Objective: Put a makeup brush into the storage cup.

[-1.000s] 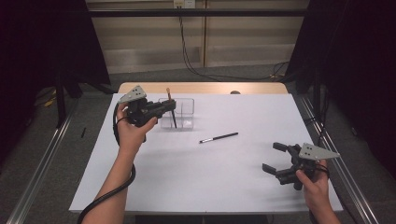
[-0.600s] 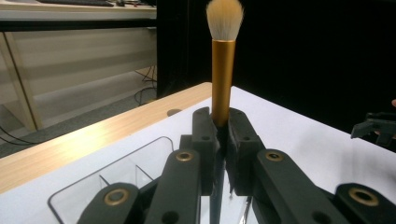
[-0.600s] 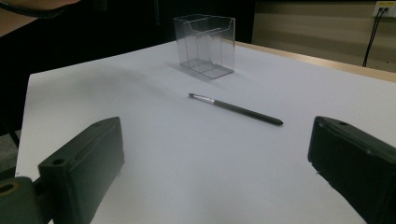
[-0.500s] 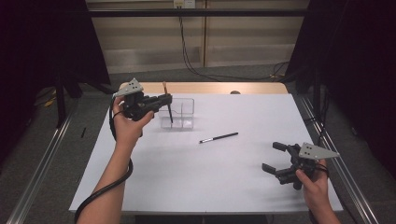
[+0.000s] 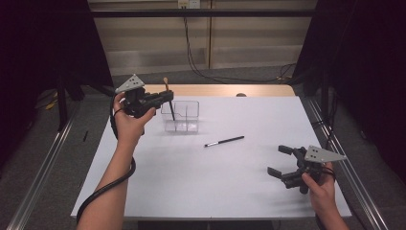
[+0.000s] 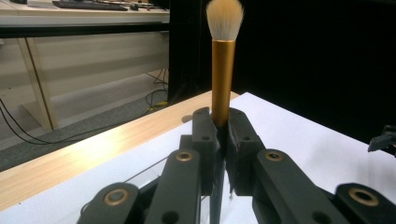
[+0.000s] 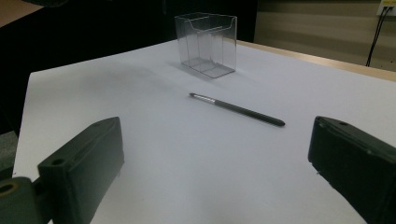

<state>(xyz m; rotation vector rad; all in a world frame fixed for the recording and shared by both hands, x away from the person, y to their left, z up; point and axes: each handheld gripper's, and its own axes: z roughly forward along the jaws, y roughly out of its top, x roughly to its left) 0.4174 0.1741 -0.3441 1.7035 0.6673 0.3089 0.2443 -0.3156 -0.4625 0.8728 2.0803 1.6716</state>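
The clear box point(image 5: 181, 116) stands toward the far left of the white table point(image 5: 215, 191), and everything else sits relative to it. Just left of the box and raised above its rim, the left gripper point(image 5: 168, 97) has its jaws pinched on a brush point(image 5: 167, 91). The brush stands upright: in the left gripper view its gold ferrule point(image 6: 222, 79) and pale bristles rise above the jaws, while its dark handle runs down between them. In the high view the handle's lower end hangs over the box's left compartment; whether it touches the box cannot be told. The person's left hand point(image 5: 128, 125) grips that tool, its cable trailing along the forearm.

A dark pencil-like brush point(image 5: 224, 141) lies flat on the table, near the box on its right and toward the person, apart from it.

Well away from the box, at the near right edge, the right gripper point(image 5: 281, 160) is low over the table in the right hand point(image 5: 320, 189), jaws spread wide and empty, pointing toward the box.
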